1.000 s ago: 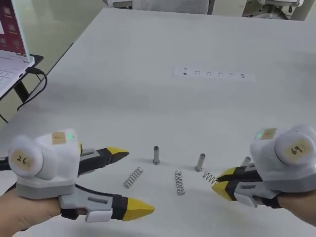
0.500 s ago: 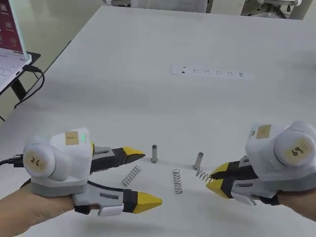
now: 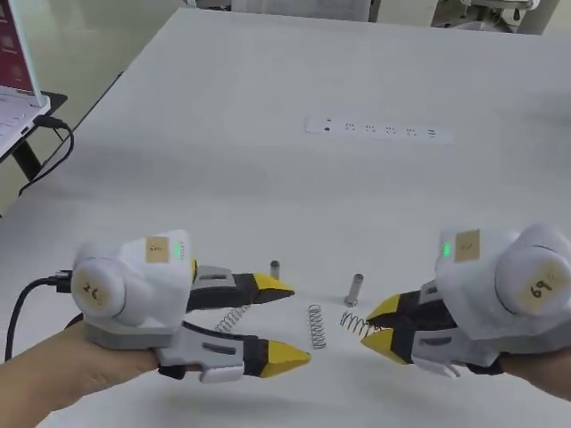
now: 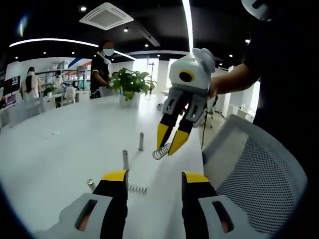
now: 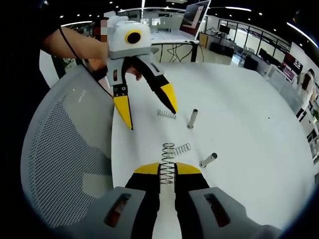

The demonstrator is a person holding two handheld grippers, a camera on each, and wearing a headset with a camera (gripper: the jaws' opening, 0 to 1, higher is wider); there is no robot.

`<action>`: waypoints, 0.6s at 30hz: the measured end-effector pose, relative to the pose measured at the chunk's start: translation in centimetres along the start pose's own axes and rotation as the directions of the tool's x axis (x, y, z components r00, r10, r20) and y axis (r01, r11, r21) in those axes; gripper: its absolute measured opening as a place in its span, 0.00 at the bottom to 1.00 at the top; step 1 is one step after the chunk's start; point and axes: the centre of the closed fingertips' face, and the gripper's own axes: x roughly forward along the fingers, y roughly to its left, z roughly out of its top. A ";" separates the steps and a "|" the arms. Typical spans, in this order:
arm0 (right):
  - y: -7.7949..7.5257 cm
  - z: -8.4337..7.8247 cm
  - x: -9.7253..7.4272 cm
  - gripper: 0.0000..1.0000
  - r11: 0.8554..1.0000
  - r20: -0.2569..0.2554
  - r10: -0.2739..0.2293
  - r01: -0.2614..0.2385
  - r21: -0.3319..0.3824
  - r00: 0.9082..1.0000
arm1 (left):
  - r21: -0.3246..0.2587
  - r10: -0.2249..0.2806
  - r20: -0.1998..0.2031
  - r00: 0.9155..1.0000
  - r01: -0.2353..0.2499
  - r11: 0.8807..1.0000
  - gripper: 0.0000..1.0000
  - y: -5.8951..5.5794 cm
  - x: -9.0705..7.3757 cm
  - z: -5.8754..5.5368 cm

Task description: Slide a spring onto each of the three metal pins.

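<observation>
My right tool [image 5: 168, 170] is clenched on one spring [image 5: 168, 154], which runs along the jaws and pokes out past the yellow tips toward 12 o'clock in the right gripper view. In the head view a second spring [image 3: 314, 326] lies flat on the tabletop [image 3: 268, 178] just at 9 o'clock of those tips. A third spring [image 3: 230, 318] lies further toward 9 o'clock, partly hidden behind my left tool [image 3: 294, 322]. One pin [image 3: 355, 288] stands upright at 12 o'clock of the held spring, near it but apart. Another pin [image 3: 275, 267] stands at 1 o'clock of the third spring. A third pin [image 5: 208, 160] sits at 2 o'clock of my right tool's tips in the right gripper view; I cannot tell whether it is upright. My left tool is released, jaws wide apart, grasping nothing. A power strip [image 3: 379, 130] lies well off at 12 o'clock, and a laptop [image 3: 16, 105] sits at 10 o'clock, beyond the tabletop's edge.
</observation>
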 end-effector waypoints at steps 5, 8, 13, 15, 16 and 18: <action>0.6 0.6 -0.1 0.07 0.999 0.008 0.019 -0.018 -0.050 1.000 | 0.019 -0.024 0.003 1.000 0.024 1.000 0.33 -0.4 0.7 0.3; 0.7 0.9 -0.1 0.07 0.997 0.012 0.030 -0.029 -0.071 0.999 | 0.022 -0.033 0.017 0.999 0.032 0.999 0.31 -0.5 0.9 0.6; 0.9 1.1 -0.2 0.07 0.994 0.017 0.044 -0.042 -0.104 0.999 | 0.021 -0.056 0.029 0.998 0.056 0.998 0.26 -0.8 1.4 1.1; 0.9 1.1 -0.2 0.07 0.993 0.019 0.048 -0.046 -0.109 0.999 | 0.022 -0.058 0.033 0.998 0.057 0.998 0.24 -0.8 1.5 1.2; 1.0 1.2 -0.2 0.07 0.992 0.024 0.052 -0.049 -0.117 0.998 | 0.021 -0.061 0.035 0.998 0.060 0.998 0.24 -0.9 1.6 1.3; 1.1 1.3 -0.2 0.07 0.991 0.028 0.057 -0.053 -0.125 0.998 | 0.017 -0.071 0.040 0.997 0.070 0.997 0.21 -1.1 1.7 1.4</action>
